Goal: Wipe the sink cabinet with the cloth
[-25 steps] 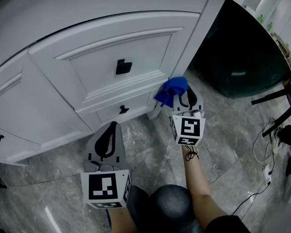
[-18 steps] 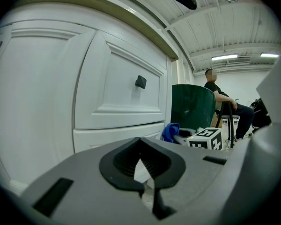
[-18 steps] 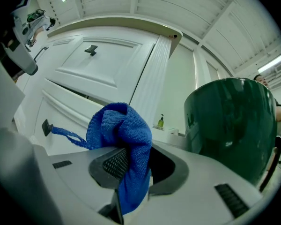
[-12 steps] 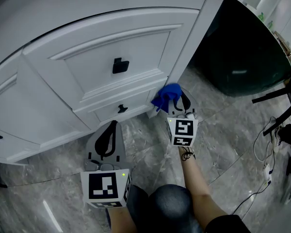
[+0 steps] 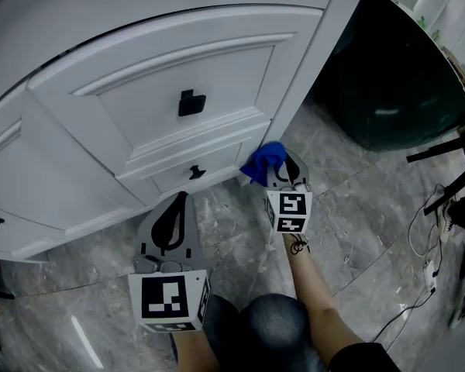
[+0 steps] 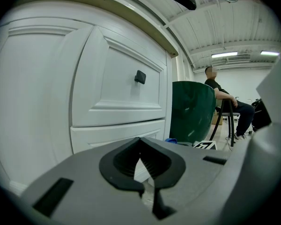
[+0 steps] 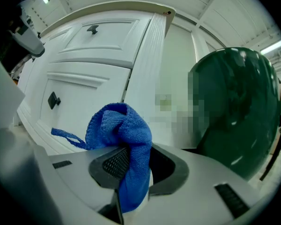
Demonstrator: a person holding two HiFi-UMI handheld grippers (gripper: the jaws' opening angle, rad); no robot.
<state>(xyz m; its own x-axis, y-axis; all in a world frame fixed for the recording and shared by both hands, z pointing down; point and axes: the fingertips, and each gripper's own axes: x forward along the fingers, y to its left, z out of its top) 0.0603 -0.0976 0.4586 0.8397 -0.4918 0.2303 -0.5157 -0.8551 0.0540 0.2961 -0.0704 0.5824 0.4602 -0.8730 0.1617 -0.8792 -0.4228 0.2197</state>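
At the foot of the sink cabinet [image 5: 186,68], the cloth [image 5: 265,161] leads the right gripper [image 5: 285,170].
The right jaws are clamped on the blue cloth [image 7: 124,130], which bunches out of them towards 11 o'clock, at or just short of the white fluted corner post [image 5: 298,91]; contact cannot be confirmed. The right gripper is far nearer the post. The left gripper [image 5: 178,204] waits at 7 o'clock over the grey marble floor [image 5: 240,231], jaws closed on nothing. The cloth looks soft, looped microfibre; the cabinet is smooth, painted, with raised panels and black knobs [image 5: 191,103].
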